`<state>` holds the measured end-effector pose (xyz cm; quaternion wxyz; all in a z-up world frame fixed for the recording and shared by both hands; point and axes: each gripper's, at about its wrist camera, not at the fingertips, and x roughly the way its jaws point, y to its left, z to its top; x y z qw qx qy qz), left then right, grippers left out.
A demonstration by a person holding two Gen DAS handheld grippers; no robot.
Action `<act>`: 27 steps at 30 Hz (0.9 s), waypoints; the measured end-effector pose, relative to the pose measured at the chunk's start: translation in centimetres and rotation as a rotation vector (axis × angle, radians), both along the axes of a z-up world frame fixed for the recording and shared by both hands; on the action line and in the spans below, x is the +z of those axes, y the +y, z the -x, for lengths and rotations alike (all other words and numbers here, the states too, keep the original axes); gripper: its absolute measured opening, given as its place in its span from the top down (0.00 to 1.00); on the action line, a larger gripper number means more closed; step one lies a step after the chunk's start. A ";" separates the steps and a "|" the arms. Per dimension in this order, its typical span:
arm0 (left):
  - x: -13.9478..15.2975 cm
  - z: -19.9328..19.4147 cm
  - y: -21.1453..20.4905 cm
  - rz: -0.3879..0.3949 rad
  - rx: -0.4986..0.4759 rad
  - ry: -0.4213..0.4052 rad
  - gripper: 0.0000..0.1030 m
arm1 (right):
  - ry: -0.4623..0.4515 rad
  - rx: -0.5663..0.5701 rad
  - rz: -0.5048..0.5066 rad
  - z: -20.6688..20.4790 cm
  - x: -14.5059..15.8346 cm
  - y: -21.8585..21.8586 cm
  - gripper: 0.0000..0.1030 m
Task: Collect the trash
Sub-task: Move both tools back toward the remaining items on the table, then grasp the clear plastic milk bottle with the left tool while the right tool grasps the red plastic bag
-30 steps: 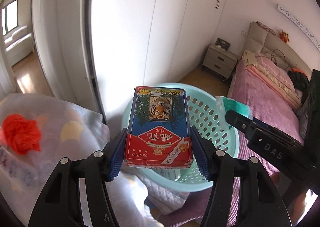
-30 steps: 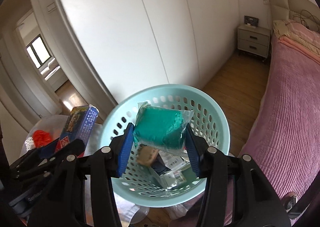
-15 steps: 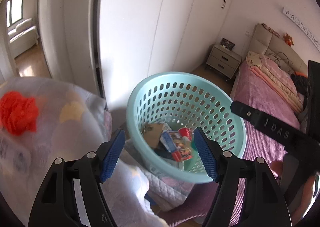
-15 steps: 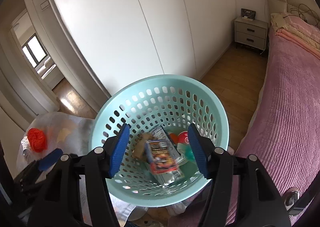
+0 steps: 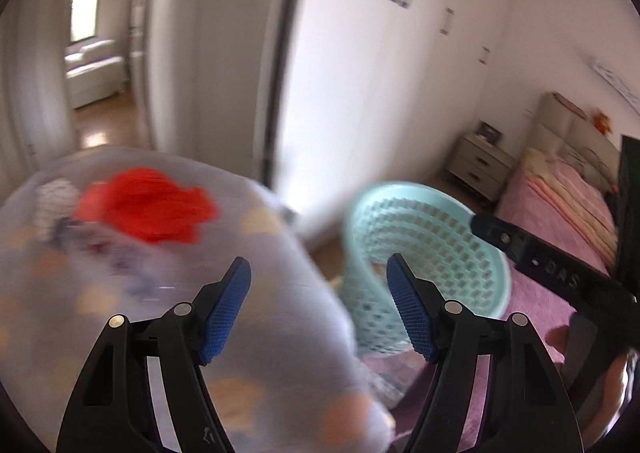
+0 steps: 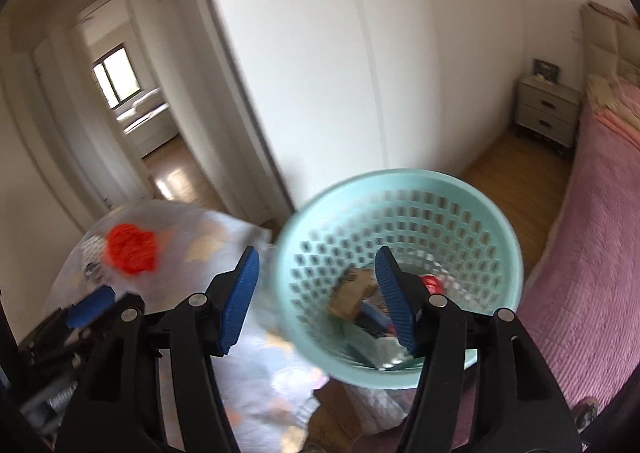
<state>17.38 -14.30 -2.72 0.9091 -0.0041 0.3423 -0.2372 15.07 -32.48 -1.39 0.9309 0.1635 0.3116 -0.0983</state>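
Both hand-held grippers, left (image 5: pixel 318 309) and right (image 6: pixel 316 299), gape empty; that red wad (image 5: pixel 148 209) looks light and squishy, so pinch its middle.

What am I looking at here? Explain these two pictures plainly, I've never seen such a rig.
No robot here: a person carries a hand-held gripper in each hand, and each has a camera looking out along its two blue-padded fingers. The left view shows the left hand-held gripper; the right view shows the right hand-held gripper. Both stand open and hold nothing; their jaws have just been opening. Ahead is a teal basket with trash already in it. Beside it lies a pale patterned cloth with a red bundle on it. A pink bed is at the right, with white wardrobes behind. Both pictures are blurred.
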 end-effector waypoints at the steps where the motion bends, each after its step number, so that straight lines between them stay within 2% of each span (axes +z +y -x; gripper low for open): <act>1: 0.3 -0.1 1.0 0.000 0.033 -0.002 0.34 | -0.004 0.020 0.005 -0.3 0.1 0.7 0.45; 4: 1.0 -0.9 4.5 0.011 0.145 0.004 0.30 | -0.016 0.087 0.028 -1.4 0.7 3.2 0.45; 6: 1.2 -1.6 6.9 0.011 0.218 0.005 0.19 | -0.031 0.131 0.048 -2.0 1.0 4.9 0.45; 8: 1.3 -2.8 9.1 0.016 0.290 0.017 0.18 | -0.041 0.174 0.063 -2.7 1.1 6.6 0.45; 10: 0.9 -4.1 11.0 0.037 0.343 0.057 0.18 | -0.040 0.205 0.067 -3.4 1.2 7.8 0.45; 13: -0.4 -6.9 13.4 0.108 0.411 0.164 0.18 | -0.041 0.250 0.085 -4.9 1.2 9.7 0.45; 17: -2.0 -9.2 14.0 0.146 0.463 0.245 0.18 | -0.048 0.323 0.089 -7.6 1.6 10.9 0.45; 21: -3.2 -10.8 13.0 0.092 0.505 0.268 0.18 | -0.028 0.368 0.061 -10.3 1.6 11.1 0.45; 25: -4.5 -11.8 11.5 -0.017 0.566 0.274 0.18 | -0.008 0.406 0.033 -12.7 1.3 11.6 0.45; 27: -5.0 -11.9 11.6 -0.023 0.560 0.283 0.17 | 0.008 0.420 0.018 -13.7 0.9 11.8 0.45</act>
